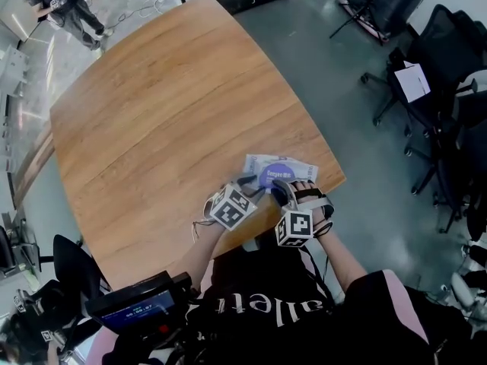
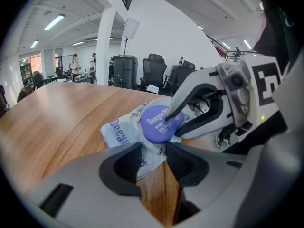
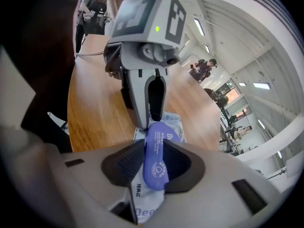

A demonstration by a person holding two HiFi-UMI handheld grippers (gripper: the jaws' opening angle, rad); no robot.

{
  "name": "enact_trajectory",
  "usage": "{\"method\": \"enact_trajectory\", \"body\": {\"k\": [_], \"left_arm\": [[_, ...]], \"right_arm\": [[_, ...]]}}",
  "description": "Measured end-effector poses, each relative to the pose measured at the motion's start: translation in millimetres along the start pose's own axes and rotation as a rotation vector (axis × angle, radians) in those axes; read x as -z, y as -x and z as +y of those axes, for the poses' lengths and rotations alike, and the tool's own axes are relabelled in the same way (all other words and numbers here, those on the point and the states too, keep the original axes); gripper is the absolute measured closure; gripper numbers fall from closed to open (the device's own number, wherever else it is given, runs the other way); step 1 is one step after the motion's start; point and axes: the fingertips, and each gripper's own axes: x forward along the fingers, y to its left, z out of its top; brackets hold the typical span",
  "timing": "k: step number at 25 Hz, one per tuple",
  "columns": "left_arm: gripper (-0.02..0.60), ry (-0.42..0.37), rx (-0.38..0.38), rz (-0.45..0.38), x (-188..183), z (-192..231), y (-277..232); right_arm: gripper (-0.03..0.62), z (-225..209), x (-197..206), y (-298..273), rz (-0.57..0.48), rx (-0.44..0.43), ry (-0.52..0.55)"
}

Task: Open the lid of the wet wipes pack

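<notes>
The wet wipes pack (image 1: 297, 165) lies on the wooden table (image 1: 167, 112) close to its near edge, pale blue with a round purple lid (image 1: 270, 176). My left gripper (image 1: 254, 182) comes in from the left and is shut on the pack's near edge (image 2: 124, 133); its jaws (image 2: 154, 158) pinch the wrapper's corner. My right gripper (image 1: 281, 189) is shut on the lid (image 3: 156, 158), which stands raised on edge between its jaws (image 3: 155, 163). In the left gripper view, one right fingertip (image 2: 170, 119) lies across the tilted lid (image 2: 153, 126). The left gripper's tips (image 3: 147, 123) touch the pack (image 3: 172, 123).
The table's near and right edges run close by the pack. Black office chairs (image 1: 449, 67) stand on the grey floor to the right. A person (image 1: 68, 6) stands far off at the top left. A small screen device (image 1: 133, 304) sits low at my left.
</notes>
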Motion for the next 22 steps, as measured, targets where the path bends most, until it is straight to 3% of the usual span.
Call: {"method": "enact_trajectory", "body": {"k": [3,22], "left_arm": [[0.417,0.003,0.004,-0.002,-1,-2,-1],[0.422,0.006,0.014,-0.004,-6,-6,-2]], "right_arm": [[0.476,-4,1,7,-0.039,-0.003,-0.042],[0.476,-11,-2,19,-0.092,-0.022,-0.020]]}}
